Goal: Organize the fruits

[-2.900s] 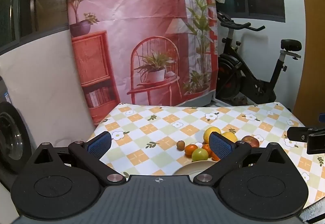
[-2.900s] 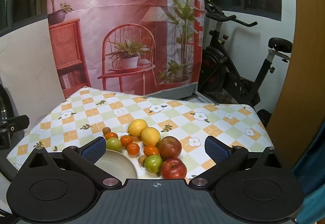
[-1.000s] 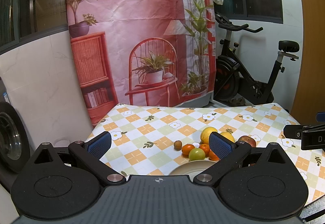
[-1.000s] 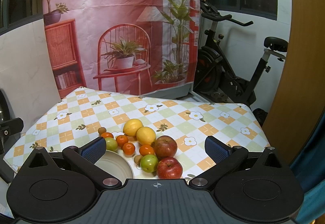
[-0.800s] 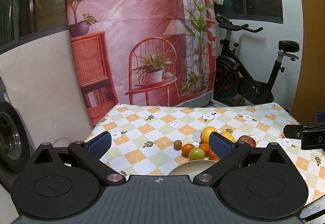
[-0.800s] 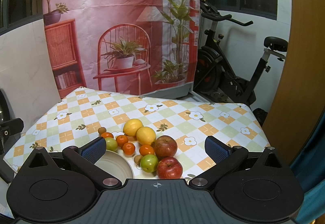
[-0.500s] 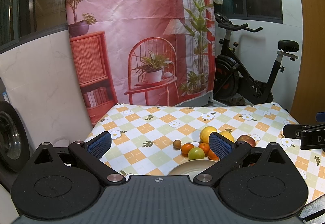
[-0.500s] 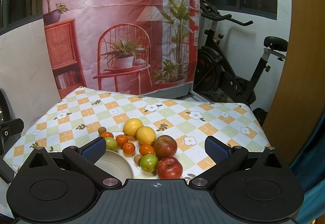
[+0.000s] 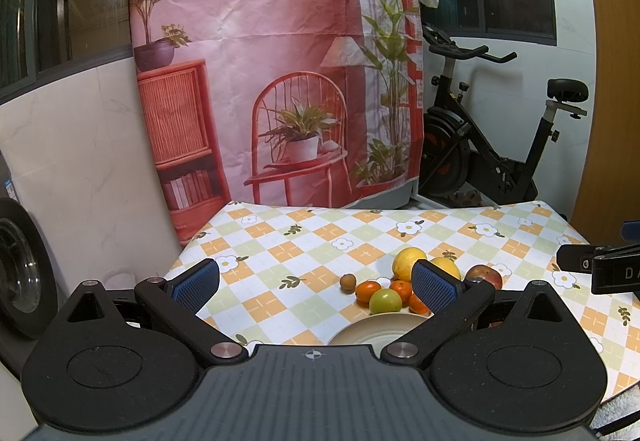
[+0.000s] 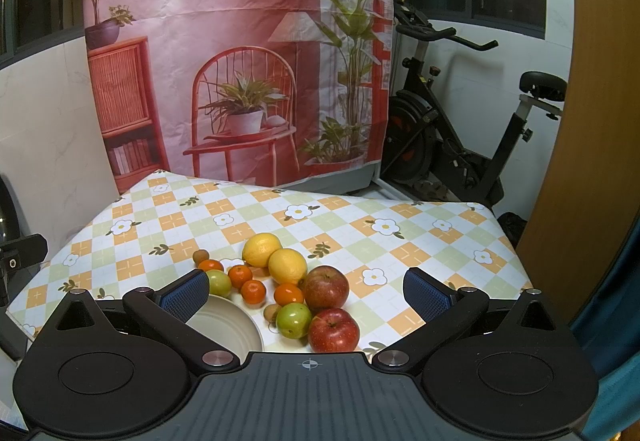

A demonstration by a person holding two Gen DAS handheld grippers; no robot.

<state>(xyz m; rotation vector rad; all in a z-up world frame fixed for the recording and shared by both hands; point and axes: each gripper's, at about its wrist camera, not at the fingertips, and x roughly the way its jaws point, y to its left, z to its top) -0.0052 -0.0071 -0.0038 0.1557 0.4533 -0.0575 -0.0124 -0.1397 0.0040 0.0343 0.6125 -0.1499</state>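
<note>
Fruit lies loose on a checked tablecloth [image 10: 400, 241]: two lemons [image 10: 262, 249], two red apples [image 10: 333, 329], two green apples [image 10: 294, 319], several tangerines [image 10: 253, 290] and small brown fruits [image 10: 200, 255]. A cream bowl [image 10: 224, 329] stands empty beside them at the near edge. My right gripper [image 10: 306, 297] hovers open above the bowl and apples, holding nothing. My left gripper [image 9: 314, 287] is open too, above the table's near left part, with the bowl [image 9: 380, 329] and fruit [image 9: 385, 301] low between its fingers. The right gripper's body [image 9: 600, 265] shows at the left view's right edge.
A pink printed backdrop [image 10: 240, 61] hangs behind the table. An exercise bike [image 10: 460, 145] stands at the back right. A wooden panel [image 10: 580, 121] rises at the right. A washing machine door [image 9: 16, 261] is at the far left, beside a white wall.
Both views have drawn back and risen slightly since 2.9 s ago, so the fruit sits a little lower and smaller. Over the last second almost nothing moves. Both grippers stay open.
</note>
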